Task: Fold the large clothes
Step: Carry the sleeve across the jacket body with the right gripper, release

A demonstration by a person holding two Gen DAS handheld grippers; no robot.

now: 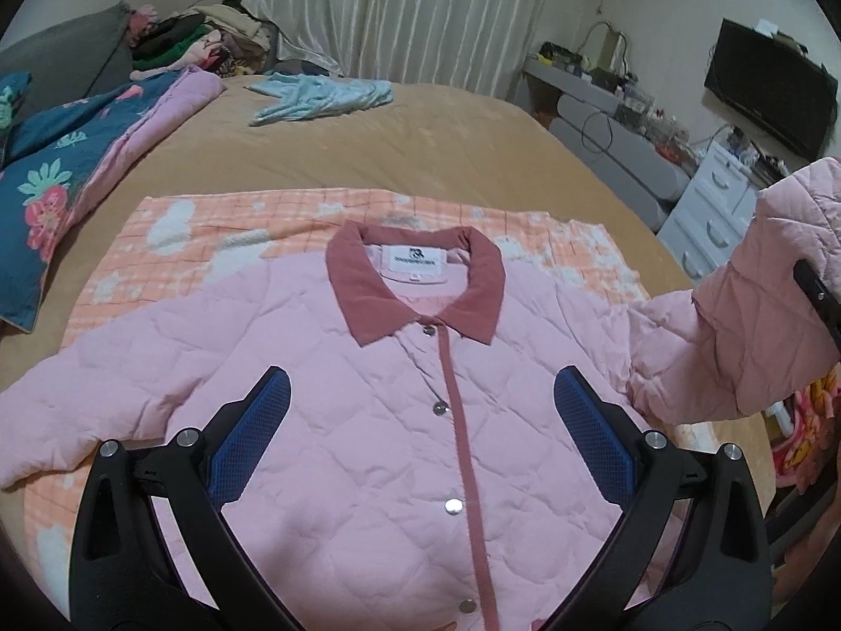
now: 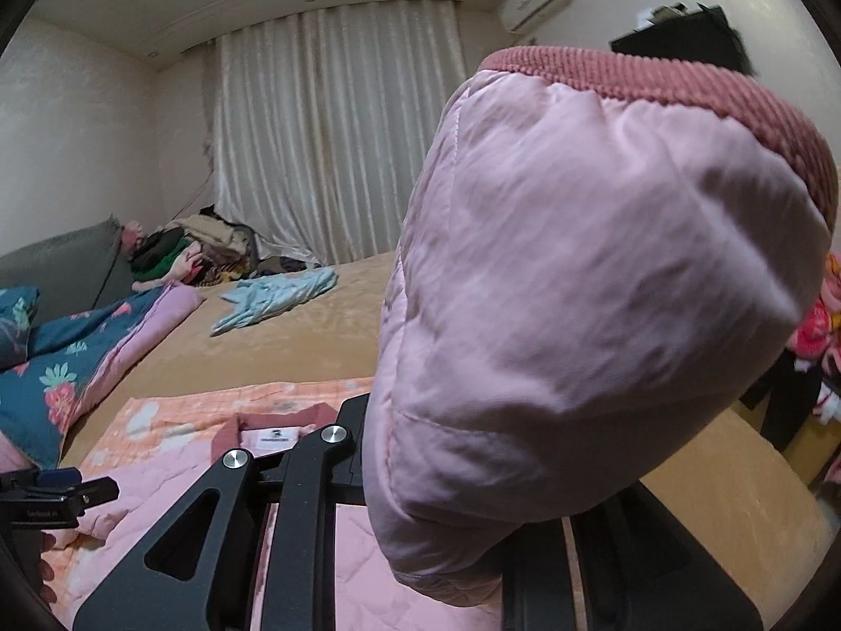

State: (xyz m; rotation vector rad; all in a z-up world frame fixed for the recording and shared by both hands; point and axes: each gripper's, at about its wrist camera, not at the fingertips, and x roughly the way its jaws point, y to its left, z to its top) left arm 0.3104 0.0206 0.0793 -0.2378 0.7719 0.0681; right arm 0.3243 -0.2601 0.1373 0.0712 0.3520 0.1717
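Observation:
A pink quilted jacket [image 1: 341,357] with a dusty-rose collar [image 1: 415,273] lies buttoned, front up, on an orange checked blanket [image 1: 210,231]. My left gripper [image 1: 420,384] hovers open over the jacket's chest, its blue pads [image 1: 252,436] apart with nothing between them. At the right, one sleeve [image 1: 746,326] is lifted off the bed, and my right gripper [image 1: 817,294] is shut on it. In the right wrist view that sleeve [image 2: 578,289] with its ribbed cuff [image 2: 683,84] fills the frame and hides most of the right gripper [image 2: 368,447]. The left gripper [image 2: 58,484] shows at the lower left.
The blanket lies on a bed with a tan cover [image 1: 368,136]. A light blue garment [image 1: 320,97] lies farther back, a floral quilt [image 1: 79,158] at the left and a pile of clothes [image 1: 184,47] behind it. White drawers [image 1: 709,210] and a dark screen [image 1: 767,100] stand at the right.

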